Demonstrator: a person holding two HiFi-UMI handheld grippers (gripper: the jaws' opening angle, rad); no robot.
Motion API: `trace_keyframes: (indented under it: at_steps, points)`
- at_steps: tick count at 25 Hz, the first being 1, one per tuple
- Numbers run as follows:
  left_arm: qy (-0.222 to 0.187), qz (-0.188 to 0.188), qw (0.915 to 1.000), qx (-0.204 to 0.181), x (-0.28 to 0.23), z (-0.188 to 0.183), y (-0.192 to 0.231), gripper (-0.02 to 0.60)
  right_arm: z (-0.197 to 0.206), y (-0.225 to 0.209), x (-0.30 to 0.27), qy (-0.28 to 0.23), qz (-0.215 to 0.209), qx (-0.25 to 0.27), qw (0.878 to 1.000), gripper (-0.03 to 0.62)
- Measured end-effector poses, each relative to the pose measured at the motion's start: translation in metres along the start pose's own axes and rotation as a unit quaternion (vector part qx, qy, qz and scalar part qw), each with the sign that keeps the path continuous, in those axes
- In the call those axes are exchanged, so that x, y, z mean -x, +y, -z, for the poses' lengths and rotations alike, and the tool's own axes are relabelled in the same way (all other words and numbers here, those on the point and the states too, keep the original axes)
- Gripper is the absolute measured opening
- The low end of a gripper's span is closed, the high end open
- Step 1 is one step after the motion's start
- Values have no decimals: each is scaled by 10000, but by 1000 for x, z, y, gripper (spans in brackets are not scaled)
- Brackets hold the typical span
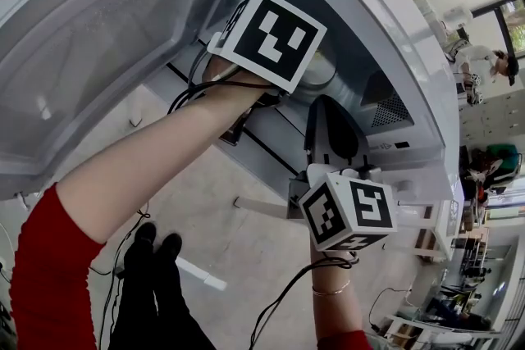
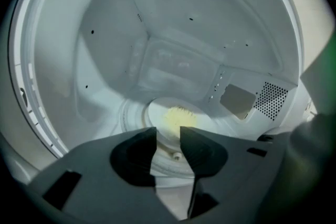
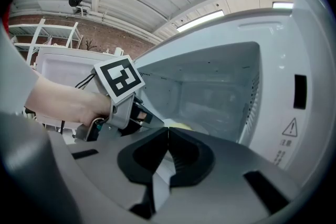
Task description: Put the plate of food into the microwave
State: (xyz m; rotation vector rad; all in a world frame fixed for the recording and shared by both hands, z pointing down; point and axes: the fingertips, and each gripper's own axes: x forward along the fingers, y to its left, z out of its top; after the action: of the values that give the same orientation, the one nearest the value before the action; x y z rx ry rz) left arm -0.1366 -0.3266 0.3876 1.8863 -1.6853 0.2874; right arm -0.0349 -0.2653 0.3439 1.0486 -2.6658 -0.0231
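Observation:
A white plate [image 2: 157, 113] with yellow food [image 2: 180, 117] lies on the glass turntable [image 2: 128, 119] inside the white microwave [image 1: 394, 37]. My left gripper [image 2: 168, 131] reaches into the cavity and stands open, its jaws apart with the plate's near rim showing in the gap, not pinched. In the head view only its marker cube [image 1: 271, 37] shows at the opening. My right gripper [image 3: 168, 130] is shut with nothing in it and hovers just outside the front of the microwave, right of the left gripper [image 3: 131, 107]. A sliver of the food [image 3: 181, 126] shows past its tips.
The microwave door [image 1: 98, 37] hangs open at the left. A perforated vent [image 2: 270, 101] sits on the cavity's right wall. The control panel side [image 3: 296, 92] is close on the right. Cables trail from both grippers. A person [image 1: 484, 61] stands far off.

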Motion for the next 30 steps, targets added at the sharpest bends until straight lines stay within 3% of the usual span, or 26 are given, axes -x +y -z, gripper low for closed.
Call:
trace_keyframes:
  at_steps: [3, 9, 12, 13, 15, 16, 19, 23, 30]
  points:
    - [-33, -46, 9998, -180, 0, -2, -2, 138, -1, -1, 0, 5, -14, -44, 10000, 15]
    - [-18, -51, 9999, -129, -1, 0, 0, 138, 0, -2, -1, 0, 7, -84, 10000, 14]
    - [-7, -234, 9997, -116, 5, 1, 8, 138, 2, -3, 0, 0, 25, -110, 9999, 15]
    - [-60, -298, 9995, -95, 7, -1, 12, 120, 2, -3, 0, -9, 25, -116, 9999, 15]
    - [-263, -382, 9989, -59, 15, -7, 17, 11, 1, -4, 1, -48, 34, -136, 9999, 15]
    - [-379, -348, 9986, -77, 20, -12, 19, 11, 1, -4, 2, -80, 47, -166, 9998, 15]
    - [-811, 216, 9964, -103, 35, -24, 11, 9, -2, 2, 1, -153, 54, -278, 9995, 15]
    - [-1431, 891, 9857, 33, 54, -32, -9, 9, -10, 3, -2, -139, -85, -260, 9995, 15]
    - [-1694, 1020, 9801, -167, 83, -20, -26, 9, -17, 18, 9, -315, -349, -825, 9955, 15]
